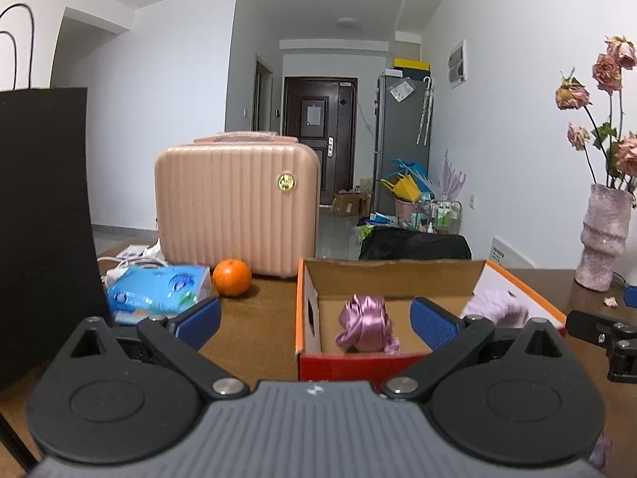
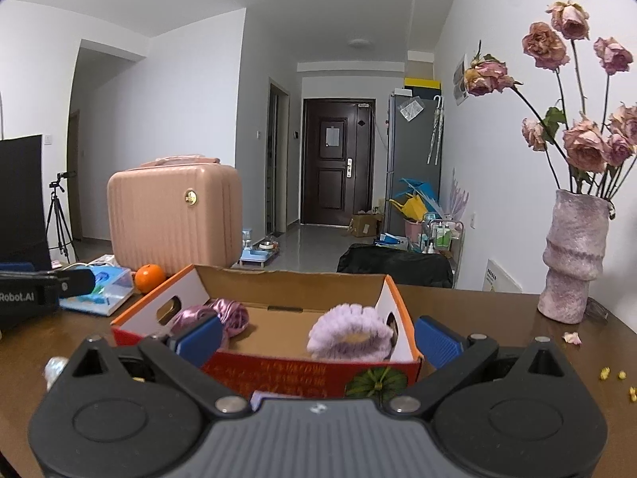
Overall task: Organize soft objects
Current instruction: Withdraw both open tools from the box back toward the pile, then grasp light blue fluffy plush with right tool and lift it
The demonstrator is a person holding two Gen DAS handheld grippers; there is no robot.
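Both hand-held grippers, left (image 1: pixel 315 320) and right (image 2: pixel 318 336), gape wide and empty before the cardboard box (image 2: pixel 294 279) (satin scrunchie (image 1: pixel 364 324), fluffy headband (image 2: pixel 350 336) inside).

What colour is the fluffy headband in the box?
Pale lilac fluffy headband, seen best in the right wrist view.

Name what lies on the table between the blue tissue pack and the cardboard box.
An orange sits between the tissue pack and the cardboard box, in front of the pink case; the left wrist view shows it best.

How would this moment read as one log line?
left gripper: open, empty | right gripper: open, empty | box: holds satin scrunchie, fluffy scrunchie
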